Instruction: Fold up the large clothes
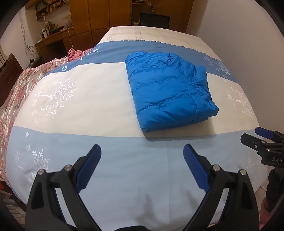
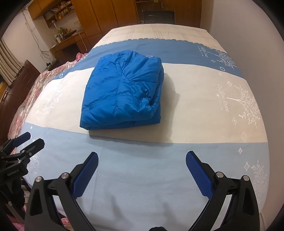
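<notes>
Lying folded, jacket (image 1: 168, 88) underside hidden; fingers (image 1: 195, 167) spread.

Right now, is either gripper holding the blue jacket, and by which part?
Nothing is held. The left gripper and right gripper are both open over the bedspread, short of the folded blue jacket.

A home bedroom: bed (image 1: 106, 99), wooden wardrobe (image 1: 99, 16), cluttered desk (image 1: 56, 35)
</notes>
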A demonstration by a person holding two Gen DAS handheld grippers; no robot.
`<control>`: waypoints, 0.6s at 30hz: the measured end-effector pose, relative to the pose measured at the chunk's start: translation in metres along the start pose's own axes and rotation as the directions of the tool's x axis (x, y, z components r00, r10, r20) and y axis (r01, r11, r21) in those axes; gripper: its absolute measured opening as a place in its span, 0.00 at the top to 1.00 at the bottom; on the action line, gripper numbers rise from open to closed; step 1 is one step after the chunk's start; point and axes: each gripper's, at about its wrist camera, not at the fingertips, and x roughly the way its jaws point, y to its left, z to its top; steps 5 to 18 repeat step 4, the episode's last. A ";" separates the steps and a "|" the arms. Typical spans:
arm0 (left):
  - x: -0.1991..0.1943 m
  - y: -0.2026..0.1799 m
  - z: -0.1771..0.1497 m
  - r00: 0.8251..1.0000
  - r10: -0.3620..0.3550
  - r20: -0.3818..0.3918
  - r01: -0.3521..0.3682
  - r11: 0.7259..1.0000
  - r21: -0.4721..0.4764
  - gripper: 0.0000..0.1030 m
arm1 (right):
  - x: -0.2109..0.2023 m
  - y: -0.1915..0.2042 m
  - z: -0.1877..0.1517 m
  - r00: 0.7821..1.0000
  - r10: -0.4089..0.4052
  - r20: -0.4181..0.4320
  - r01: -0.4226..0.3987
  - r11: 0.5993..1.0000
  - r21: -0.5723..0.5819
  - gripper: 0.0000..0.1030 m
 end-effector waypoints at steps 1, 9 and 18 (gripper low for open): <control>0.000 0.000 0.000 1.000 -0.001 -0.002 0.001 1.000 -0.001 0.10 | 0.000 0.000 0.000 1.000 0.000 0.000 0.000 1.000 -0.001 0.04; 0.001 0.000 0.000 1.000 -0.001 -0.004 0.001 1.000 0.001 0.10 | 0.001 0.000 -0.001 1.000 -0.001 -0.001 0.001 1.000 0.003 0.04; 0.001 0.000 0.000 1.000 -0.001 -0.004 0.001 1.000 0.001 0.10 | 0.001 0.000 -0.001 1.000 -0.001 -0.001 0.001 1.000 0.003 0.04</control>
